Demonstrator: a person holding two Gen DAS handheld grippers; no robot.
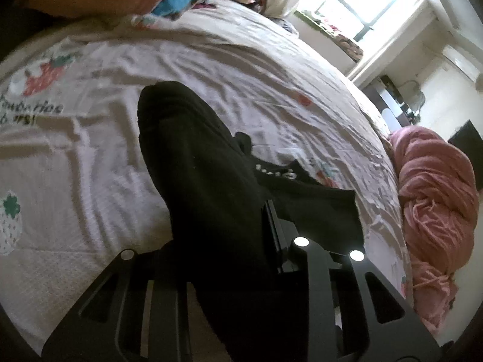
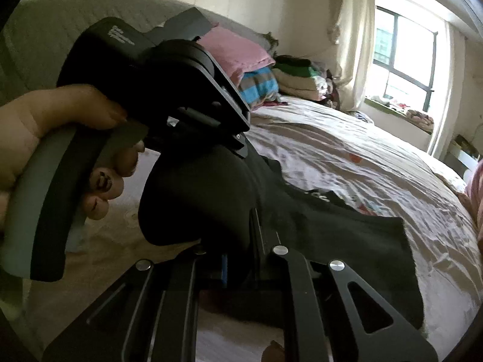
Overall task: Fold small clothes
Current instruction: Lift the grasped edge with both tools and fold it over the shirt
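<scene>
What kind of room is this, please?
Most likely a home bedroom. A large bed with a strawberry-print sheet fills the view, pillows and folded laundry are stacked at its head, and a curtained window lights it. Both grippers hold a black garment.

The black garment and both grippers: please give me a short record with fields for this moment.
garment: black cloth garment with small white lettering, partly lifted off the bed
surface: bed sheet, pale with strawberry print
left gripper: shut on the garment, cloth draped over the fingers
right gripper: shut on the garment
left hand: holds the left gripper's handle, seen in the right wrist view
nearby: pink bundled blanket at the bed edge; folded pile of clothes near the window
</scene>
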